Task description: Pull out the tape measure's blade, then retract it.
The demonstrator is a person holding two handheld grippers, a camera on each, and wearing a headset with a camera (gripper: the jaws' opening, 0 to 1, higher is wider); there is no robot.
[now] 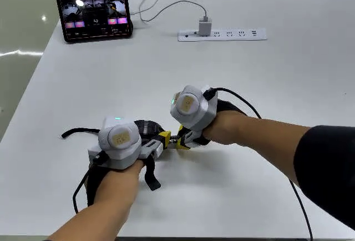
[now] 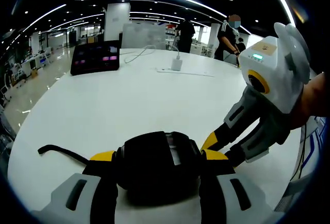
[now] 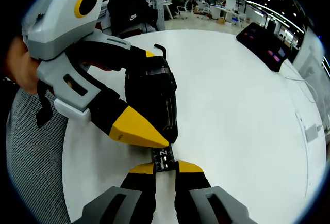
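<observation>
Tape blade (image 3: pixel 162 158) barely out
I see left gripper (image 2: pixel 159 156) clamping case (image 3: pixel 152 92), right gripper (image 3: pixel 165 167) pinching blade beside it; pull straight away.

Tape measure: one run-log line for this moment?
left gripper: shut on tape measure | right gripper: shut on blade | blade: short length out

The tape measure's case (image 2: pixel 157 167) looks glossy black plastic; the white table (image 1: pixel 233 80) is smooth and matt.
</observation>
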